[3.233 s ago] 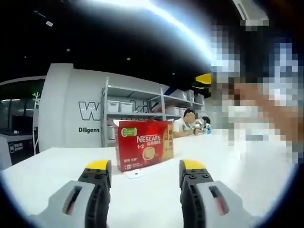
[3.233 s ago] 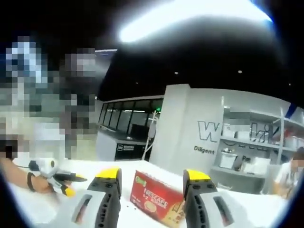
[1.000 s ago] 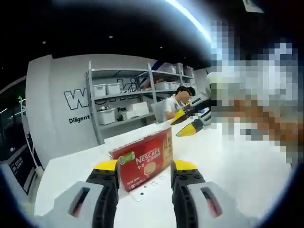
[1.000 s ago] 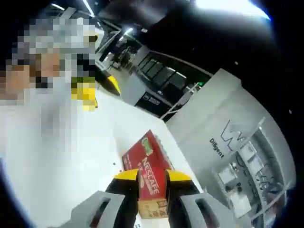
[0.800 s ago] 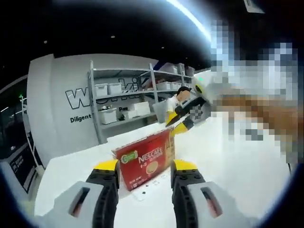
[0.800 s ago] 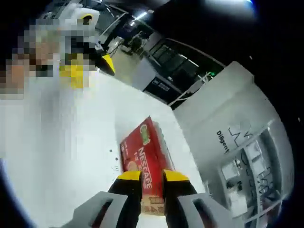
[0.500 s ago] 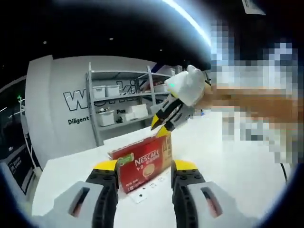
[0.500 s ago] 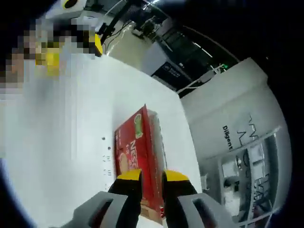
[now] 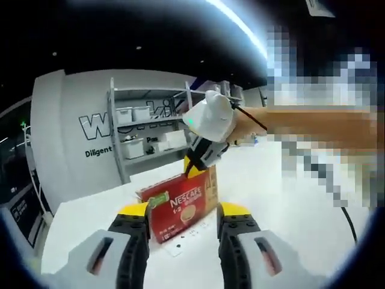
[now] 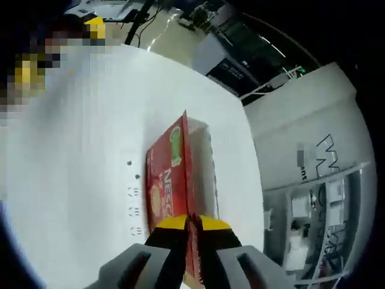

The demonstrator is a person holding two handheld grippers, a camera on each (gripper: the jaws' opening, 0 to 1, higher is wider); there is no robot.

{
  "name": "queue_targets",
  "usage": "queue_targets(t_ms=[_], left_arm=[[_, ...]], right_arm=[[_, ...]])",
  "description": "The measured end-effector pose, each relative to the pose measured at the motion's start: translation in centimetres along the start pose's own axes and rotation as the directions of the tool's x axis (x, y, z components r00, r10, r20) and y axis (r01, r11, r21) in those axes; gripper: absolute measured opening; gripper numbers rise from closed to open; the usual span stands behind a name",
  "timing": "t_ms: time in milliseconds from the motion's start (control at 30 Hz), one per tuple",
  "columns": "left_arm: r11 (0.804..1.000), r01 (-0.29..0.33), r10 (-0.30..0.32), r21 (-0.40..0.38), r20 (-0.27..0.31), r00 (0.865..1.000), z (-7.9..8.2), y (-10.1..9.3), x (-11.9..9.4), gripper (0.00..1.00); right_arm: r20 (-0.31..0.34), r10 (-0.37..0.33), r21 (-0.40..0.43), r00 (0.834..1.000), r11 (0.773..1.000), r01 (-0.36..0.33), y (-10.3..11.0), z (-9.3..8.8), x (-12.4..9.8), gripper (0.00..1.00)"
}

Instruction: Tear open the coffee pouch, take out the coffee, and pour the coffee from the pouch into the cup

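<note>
A red Nescafe coffee box (image 9: 178,205) stands on the white table (image 9: 289,205), just beyond my left gripper (image 9: 185,211), whose yellow-tipped jaws stand open on either side of it without touching it. My right gripper (image 9: 195,165) reaches in from the right, a person's arm behind it, and comes down on the box's top right end. In the right gripper view the box (image 10: 171,174) lies lengthwise ahead, and the right gripper (image 10: 187,223) is shut on the thin top edge of the box.
A small white strip (image 9: 174,250) lies on the table in front of the box. Behind the table stand a grey wall with lettering and metal shelves (image 9: 150,129) holding white bins. Small dark marks (image 10: 132,192) dot the tabletop (image 10: 78,132) beside the box.
The right gripper has swung in over the box and its jaws have narrowed onto the top edge. The left gripper has stayed almost still and open.
</note>
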State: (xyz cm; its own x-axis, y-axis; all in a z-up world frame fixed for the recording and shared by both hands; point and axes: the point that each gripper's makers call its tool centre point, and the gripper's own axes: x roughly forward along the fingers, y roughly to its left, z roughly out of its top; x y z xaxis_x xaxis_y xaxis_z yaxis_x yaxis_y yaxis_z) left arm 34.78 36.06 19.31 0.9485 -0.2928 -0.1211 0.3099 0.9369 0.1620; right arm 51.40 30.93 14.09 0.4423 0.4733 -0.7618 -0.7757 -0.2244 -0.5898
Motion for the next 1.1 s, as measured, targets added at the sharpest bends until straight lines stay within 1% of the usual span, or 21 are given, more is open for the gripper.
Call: queue_targets(t_ms=[67, 167, 300, 433, 467, 600, 633, 667, 733, 800, 833, 867, 900, 933, 967, 1000, 1067, 1100], left_arm=[[1.000, 0.003, -0.003, 0.005, 0.003, 1.000, 0.0, -0.2, -0.1, 0.46], [1.000, 0.007, -0.007, 0.006, 0.003, 1.000, 0.0, -0.5, -0.1, 0.46], [1.000, 0.007, -0.006, 0.024, -0.015, 1.000, -0.5, -0.9, -0.1, 0.46], [0.999, 0.008, -0.007, 0.036, -0.029, 1.000, -0.8, -1.0, -0.1, 0.46], [0.999, 0.014, -0.013, 0.038, -0.037, 0.999, -1.0, -1.2, 0.0, 0.46], [0.997, 0.025, -0.020, 0.070, -0.071, 0.997, -1.7, -1.6, 0.5, 0.45], [0.995, 0.030, -0.022, 0.095, -0.087, 0.996, -2.1, -1.7, 0.7, 0.45], [0.989, 0.037, -0.023, 0.145, -0.093, 0.995, -2.2, -1.8, 0.9, 0.45], [0.969, 0.051, -0.026, 0.243, -0.104, 0.994, -2.5, -2.0, 1.2, 0.45], [0.937, 0.067, -0.020, 0.342, -0.138, 0.990, -3.1, -2.4, 1.4, 0.42], [0.921, 0.073, -0.012, 0.383, -0.160, 0.987, -3.4, -2.5, 1.6, 0.41], [0.910, 0.076, -0.005, 0.408, -0.172, 0.985, -3.6, -2.6, 1.7, 0.40], [0.892, 0.079, 0.005, 0.444, -0.185, 0.983, -3.9, -2.6, 1.9, 0.40], [0.876, 0.080, 0.022, 0.475, -0.205, 0.978, -4.4, -2.6, 2.2, 0.39], [0.873, 0.081, 0.025, 0.481, -0.211, 0.977, -4.5, -2.7, 2.4, 0.39], [0.866, 0.087, 0.028, 0.493, -0.221, 0.975, -4.8, -2.8, 2.6, 0.38], [0.848, 0.095, 0.028, 0.521, -0.222, 0.975, -5.1, -3.2, 3.1, 0.37], [0.845, 0.097, 0.027, 0.527, -0.224, 0.974, -5.2, -3.2, 3.2, 0.36]], right_arm=[[0.000, 0.007, 0.030, 1.000, 1.000, -0.007, 0.5, -0.1, -0.3, 0.04], [0.028, -0.021, 0.040, 0.999, 0.999, 0.020, 0.8, -0.1, -0.6, 0.03], [0.059, -0.053, 0.048, 0.997, 0.998, 0.050, 1.7, 0.1, -1.2, 0.03], [0.083, -0.102, 0.032, 0.991, 0.994, 0.100, 3.0, 0.4, -1.9, 0.02], [0.091, -0.121, 0.017, 0.989, 0.993, 0.120, 3.9, 0.6, -2.3, 0.02], [0.113, -0.162, 0.008, 0.980, 0.987, 0.162, 5.4, 0.8, -3.1, 0.02], [0.123, -0.180, -0.005, 0.976, 0.983, 0.182, 6.0, 0.9, -3.4, 0.02], [0.124, -0.198, -0.008, 0.972, 0.980, 0.200, 6.4, 0.8, -3.6, 0.02], [0.126, -0.233, -0.013, 0.964, 0.972, 0.237, 7.2, 0.8, -4.1, 0.02], [0.134, -0.265, -0.005, 0.955, 0.963, 0.268, 7.7, 0.7, -4.3, 0.02], [0.137, -0.294, -0.003, 0.946, 0.955, 0.298, 8.0, 0.5, -4.6, 0.02], [0.137, -0.299, -0.003, 0.944, 0.953, 0.303, 8.1, 0.5, -4.6, 0.02], [0.138, -0.314, -0.001, 0.939, 0.948, 0.317, 8.5, 0.4, -4.8, 0.02], [0.151, -0.338, 0.011, 0.929, 0.940, 0.340, 9.1, 0.3, -5.1, 0.02], [0.158, -0.346, 0.017, 0.925, 0.937, 0.348, 9.3, 0.4, -5.3, 0.02], [0.166, -0.358, 0.027, 0.919, 0.933, 0.359, 9.6, 0.5, -5.4, 0.02], [0.180, -0.379, 0.031, 0.908, 0.924, 0.380, 10.3, 0.9, -5.5, 0.02], [0.183, -0.382, 0.032, 0.906, 0.923, 0.382, 10.4, 1.0, -5.5, 0.02]])
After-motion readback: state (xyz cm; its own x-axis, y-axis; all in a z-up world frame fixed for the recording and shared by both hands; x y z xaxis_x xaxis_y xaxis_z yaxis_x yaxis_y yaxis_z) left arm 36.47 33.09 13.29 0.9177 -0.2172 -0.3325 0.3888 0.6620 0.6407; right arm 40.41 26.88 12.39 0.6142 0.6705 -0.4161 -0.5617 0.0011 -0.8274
